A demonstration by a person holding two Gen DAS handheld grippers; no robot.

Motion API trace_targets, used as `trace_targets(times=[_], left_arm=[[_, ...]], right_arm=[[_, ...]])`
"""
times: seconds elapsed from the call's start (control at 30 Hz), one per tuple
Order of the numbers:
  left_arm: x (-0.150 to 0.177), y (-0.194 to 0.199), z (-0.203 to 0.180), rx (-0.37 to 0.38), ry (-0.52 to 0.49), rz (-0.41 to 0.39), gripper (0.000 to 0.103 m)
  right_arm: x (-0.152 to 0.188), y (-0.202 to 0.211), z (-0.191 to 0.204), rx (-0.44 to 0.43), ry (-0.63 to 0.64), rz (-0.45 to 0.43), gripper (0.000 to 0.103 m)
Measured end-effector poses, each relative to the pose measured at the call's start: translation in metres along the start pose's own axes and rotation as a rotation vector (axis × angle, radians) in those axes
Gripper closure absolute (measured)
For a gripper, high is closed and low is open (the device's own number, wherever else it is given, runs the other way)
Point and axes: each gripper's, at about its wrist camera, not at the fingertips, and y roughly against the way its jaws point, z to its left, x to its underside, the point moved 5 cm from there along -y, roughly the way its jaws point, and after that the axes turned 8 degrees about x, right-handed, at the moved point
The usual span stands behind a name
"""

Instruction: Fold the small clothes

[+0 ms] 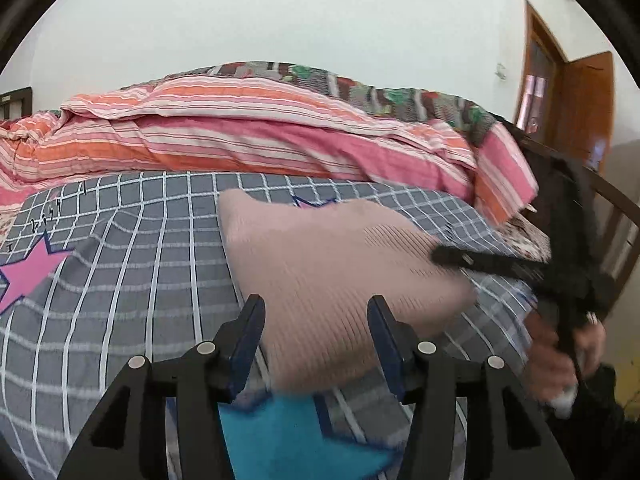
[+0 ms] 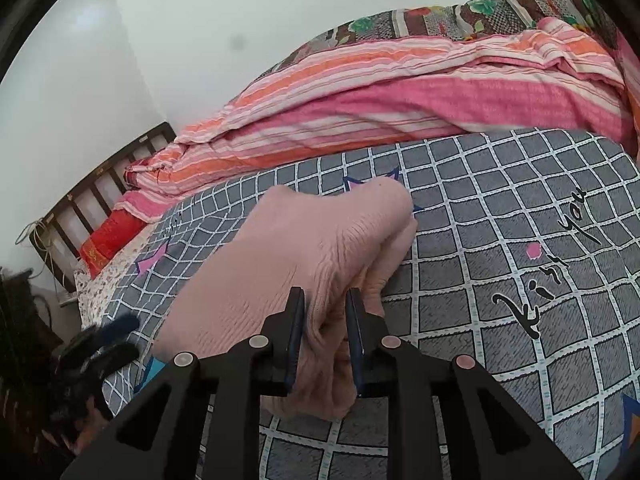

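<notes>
A pale pink knitted garment [image 1: 320, 248] lies partly lifted over a grey checked bedsheet [image 1: 140, 260]. My left gripper [image 1: 318, 312] stands open, its blue-padded fingers wide apart with the garment's near edge between them and neither pad pressing on it. In the right wrist view the same pink garment [image 2: 280, 248] is bunched up, and my right gripper [image 2: 326, 300] is shut on a thick fold of it. That right gripper [image 1: 440, 256] also shows at the garment's right edge, held by a hand [image 1: 560, 352]. The left gripper [image 2: 116, 336] appears blurred at the lower left.
A pink and orange striped quilt [image 1: 240, 132] is heaped along the far side of the bed, with a patterned blanket behind it. A slatted wooden bed end [image 2: 92, 184] stands at the left, a red pillow beside it. A brown door [image 1: 580, 100] stands ajar at right.
</notes>
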Motion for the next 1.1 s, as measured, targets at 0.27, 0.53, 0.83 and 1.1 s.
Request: trace_targets(times=[0.27, 0.53, 0.83, 1.1], left_arm=[[0.02, -0.055, -0.005, -0.09, -0.09, 0.122, 0.048], [0.022, -0.037, 0.005, 0.008, -0.01, 0.099, 0.043], [-0.017, -0.046, 0.029, -0.012, 0.063, 0.039, 0.042], [-0.034, -0.062, 0.046, -0.078, 0.077, 0.05, 0.042]], right_arm=[[-0.003, 0.0, -0.009, -0.009, -0.032, -0.002, 0.081], [-0.009, -0.01, -0.005, -0.015, -0.048, -0.008, 0.074], [-0.018, -0.044, -0.003, 0.039, -0.075, 0.019, 0.083], [-0.011, -0.045, -0.011, 0.09, -0.069, 0.037, 0.09]])
